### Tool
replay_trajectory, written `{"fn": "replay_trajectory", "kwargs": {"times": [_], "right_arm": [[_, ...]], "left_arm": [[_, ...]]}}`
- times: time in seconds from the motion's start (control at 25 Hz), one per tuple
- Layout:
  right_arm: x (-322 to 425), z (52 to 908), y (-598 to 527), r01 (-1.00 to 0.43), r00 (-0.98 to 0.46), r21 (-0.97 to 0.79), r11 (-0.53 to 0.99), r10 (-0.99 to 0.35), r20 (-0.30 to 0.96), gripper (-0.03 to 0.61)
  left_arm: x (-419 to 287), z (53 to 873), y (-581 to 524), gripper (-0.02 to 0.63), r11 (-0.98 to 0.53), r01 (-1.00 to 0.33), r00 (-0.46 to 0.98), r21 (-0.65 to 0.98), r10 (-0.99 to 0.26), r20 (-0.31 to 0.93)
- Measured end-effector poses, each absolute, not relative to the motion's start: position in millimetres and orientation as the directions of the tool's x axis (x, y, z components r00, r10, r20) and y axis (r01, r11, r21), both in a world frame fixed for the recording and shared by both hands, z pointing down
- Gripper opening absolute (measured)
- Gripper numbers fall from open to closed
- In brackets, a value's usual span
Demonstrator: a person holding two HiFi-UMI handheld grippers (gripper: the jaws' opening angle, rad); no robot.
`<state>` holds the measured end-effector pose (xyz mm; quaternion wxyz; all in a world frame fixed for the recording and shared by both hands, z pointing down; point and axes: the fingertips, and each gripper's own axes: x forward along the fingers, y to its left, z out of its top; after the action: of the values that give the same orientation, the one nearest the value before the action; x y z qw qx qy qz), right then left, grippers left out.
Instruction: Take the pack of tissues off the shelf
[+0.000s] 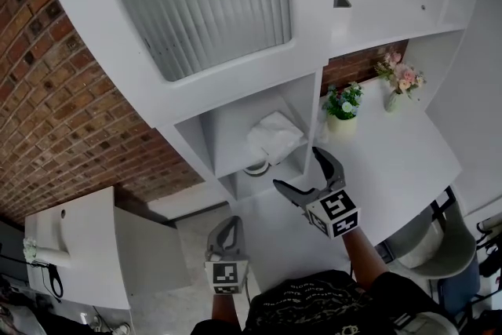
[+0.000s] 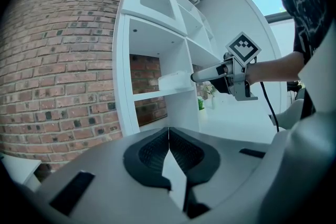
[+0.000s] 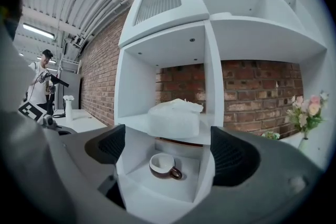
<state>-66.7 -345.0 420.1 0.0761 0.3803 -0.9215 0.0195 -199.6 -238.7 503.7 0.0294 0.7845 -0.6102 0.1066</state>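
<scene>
Lying on the open shelf (image 3: 132, 122) of the white unit, close to its front edge: the pack of tissues (image 3: 175, 115), white, squarish, rumpled on top. Not yet touched. Judged light and soft, likely in a thin, slippery wrapper, so bound to squash and slide rather than resist. Best taken across its two side faces, low on the fuller body and not by the loose crumpled top, with only a mild squeeze, then drawn straight toward the near side. Directly below, in the lower compartment, a brown cup (image 3: 161, 164) with a pale inside, well out of the way. Just in front of the pack, facing it and level with it, the right gripper (image 1: 296, 167), jaws spread wide with nothing between the pads, wide enough by the look of it to straddle the pack. Lower, nearer and to the left, the left gripper (image 2: 169, 136), jaws pressed together and empty, taking no part. Further right, on the white desk (image 1: 392, 161), a small green plant (image 1: 343, 102) and a vase of pink flowers (image 1: 400, 78). Behind everything, a brick wall (image 1: 63, 90).
</scene>
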Motion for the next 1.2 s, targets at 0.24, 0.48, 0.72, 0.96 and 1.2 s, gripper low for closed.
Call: {"fn": "replay_trajectory", "kwargs": {"times": [0.24, 0.48, 0.72, 0.96, 1.2], "right_arm": [[-75.2, 414.5, -358.1, -0.696, -0.709, -0.001, 0.718, -0.688, 0.156, 0.495], [-85.6, 413.2, -366.6, -0.685, -0.715, 0.009, 0.728, -0.675, 0.182, 0.522], [-93.8, 414.4, -375.6, -0.691, -0.708, 0.01, 0.723, -0.68, 0.189, 0.523], [-95.6, 413.3, -388.3, -0.711, -0.689, 0.001, 0.703, -0.698, 0.193, 0.523], [-100.5, 417.3, -393.4, -0.702, -0.696, -0.002, 0.712, -0.686, 0.212, 0.523]], "left_arm": [[-201.5, 506.3, -235.2, 0.009, -0.274, -0.957, 0.246, -0.097, -0.94, 0.236], [-204.7, 509.5, -235.2, 0.009, -0.274, -0.957, 0.245, -0.097, -0.939, 0.24], [-206.6, 509.8, -235.8, 0.009, -0.266, -0.961, 0.241, -0.079, -0.941, 0.236], [-209.7, 513.6, -236.2, 0.009, -0.264, -0.962, 0.239, -0.069, -0.938, 0.249], [-215.5, 514.6, -239.3, 0.009, -0.263, -0.961, 0.237, -0.083, -0.942, 0.236]]}}
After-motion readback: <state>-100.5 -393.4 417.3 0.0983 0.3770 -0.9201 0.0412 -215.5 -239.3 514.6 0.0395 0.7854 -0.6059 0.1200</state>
